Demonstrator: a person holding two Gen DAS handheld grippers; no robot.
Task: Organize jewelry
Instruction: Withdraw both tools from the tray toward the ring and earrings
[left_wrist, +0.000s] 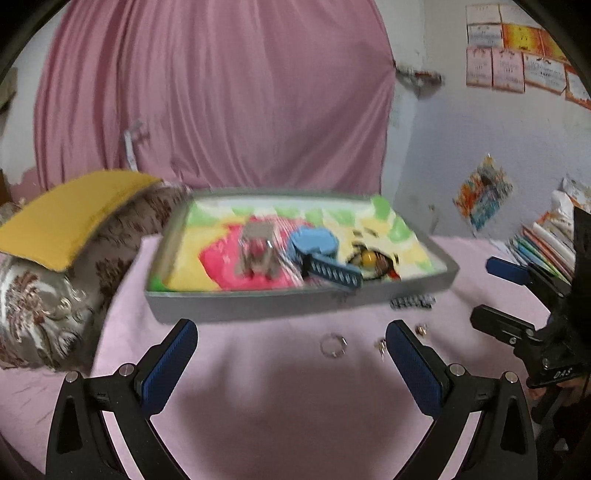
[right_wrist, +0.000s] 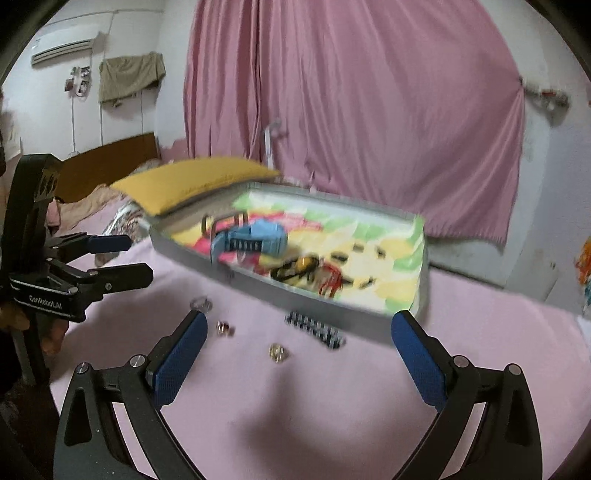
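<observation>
The jewelry lies scattered on a pink bedsheet (left_wrist: 280, 387), just in front of a grey tray (left_wrist: 258, 306). In the left wrist view a thin ring (left_wrist: 333, 345) sits at centre, slightly below the middle of the frame, with a small earring (left_wrist: 380, 348) to its right and another small gold piece (left_wrist: 422, 329) beyond that, partly behind the right finger of the left tongs. A black-and-white beaded strip (left_wrist: 412, 302) lies against the tray's front wall, right of centre. In the right wrist view the same strip (right_wrist: 314, 329) sits at centre, a small gold piece (right_wrist: 277, 352) below and left of it, another (right_wrist: 225, 328) further left, and the ring (right_wrist: 201, 304) at left of centre; all are blurred.

The tray holds a colourful patterned cloth (left_wrist: 221, 266), a blue box (left_wrist: 314, 242) with a dark blue comb-like strip leaning at its front, a grey boxy item (left_wrist: 258, 251) left of the box, and a tangle of dark, yellow and red pieces (left_wrist: 373, 262) to its right.

The left tongs (left_wrist: 291, 341) are spread wide, nothing between the pads, hovering over the sheet with the ring inside the gap. The right tongs (right_wrist: 299, 332) are likewise wide apart and hold nothing; the strip and a gold piece lie within their span.

A yellow pillow (left_wrist: 74, 218) rests on a floral cushion (left_wrist: 40, 306) at left. A pink curtain (left_wrist: 214, 92) fills the upper frame.
</observation>
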